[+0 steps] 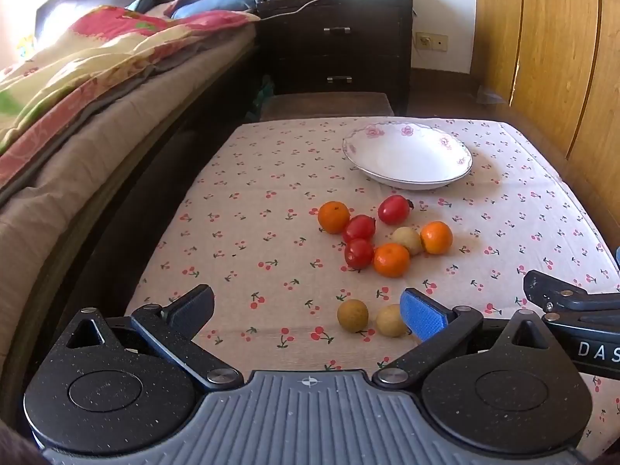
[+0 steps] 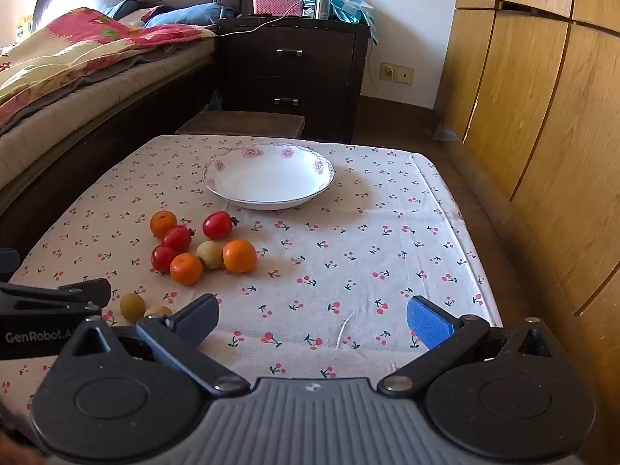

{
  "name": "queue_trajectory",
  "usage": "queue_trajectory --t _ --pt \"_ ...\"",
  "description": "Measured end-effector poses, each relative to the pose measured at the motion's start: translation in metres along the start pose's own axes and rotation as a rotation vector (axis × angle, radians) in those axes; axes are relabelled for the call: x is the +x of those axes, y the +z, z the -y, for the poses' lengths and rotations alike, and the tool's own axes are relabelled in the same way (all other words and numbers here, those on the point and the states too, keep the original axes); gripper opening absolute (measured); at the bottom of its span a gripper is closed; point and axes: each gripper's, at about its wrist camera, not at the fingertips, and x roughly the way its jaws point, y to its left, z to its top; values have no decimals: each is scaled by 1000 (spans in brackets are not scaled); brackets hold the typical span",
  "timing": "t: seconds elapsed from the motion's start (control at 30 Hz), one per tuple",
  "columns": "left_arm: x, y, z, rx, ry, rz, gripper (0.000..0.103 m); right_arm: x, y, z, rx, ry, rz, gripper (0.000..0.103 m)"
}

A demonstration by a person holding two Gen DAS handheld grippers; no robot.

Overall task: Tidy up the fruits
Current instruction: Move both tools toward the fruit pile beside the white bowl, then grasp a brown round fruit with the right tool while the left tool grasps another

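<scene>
Both tongs hover low over the near edge of a tabletop covered in a cherry-print cloth, side by side. The left tongs stand wide apart and hold nothing; 2 small tan longans lie on the cloth between their fingers, toward the blue-padded finger, which hides part of the right one. The right tongs are also spread wide and grip nothing, with only bare cloth between their fingers. Farther back, a cluster of fruit rests mid-tabletop: 3 small oranges, 3 red cherry tomatoes and 1 more pale longan, most of them touching a neighbour. Beyond the cluster sits a white shallow bowl with pink flowers on its rim, holding no fruit. A bed runs along the left side, with a dark nightstand behind.
</scene>
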Motion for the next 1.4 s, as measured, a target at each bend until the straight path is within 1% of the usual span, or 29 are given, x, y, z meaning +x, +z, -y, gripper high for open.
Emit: queue_trajectory --t 0.57,0.7,0.9,1.07,1.13,1.17,1.23,1.27,1.33,1.4 --pt "-2 2 -2 -7 -5 -7 103 3 0 -1 12 21 -17 103" --pt "0 1 -3 -7 -5 -12 103 4 -1 -3 8 37 -24 103" --pt "5 -2 -8 -4 -6 -28 103 12 -3 -9 -16 88 -49 102" --pt "8 -7 -17 -4 -4 -45 102 19 -6 -21 -65 148 -65 96" --pt "8 -9 -22 -2 -2 -48 102 21 -7 -27 -91 178 -70 87" --pt "8 -10 -25 -3 -3 -48 102 23 -7 -30 -104 194 -75 85" --pt "7 -10 -29 -10 -3 -46 102 28 -9 -36 -131 226 -88 76" --pt "6 -11 -31 -15 -7 -45 102 30 -10 -39 -145 241 -97 73" --pt "6 -12 -34 -18 -15 -49 102 35 -13 -46 -173 277 -119 61" --pt "5 -13 -35 -8 -16 -49 102 41 -14 -52 -201 311 -139 54"
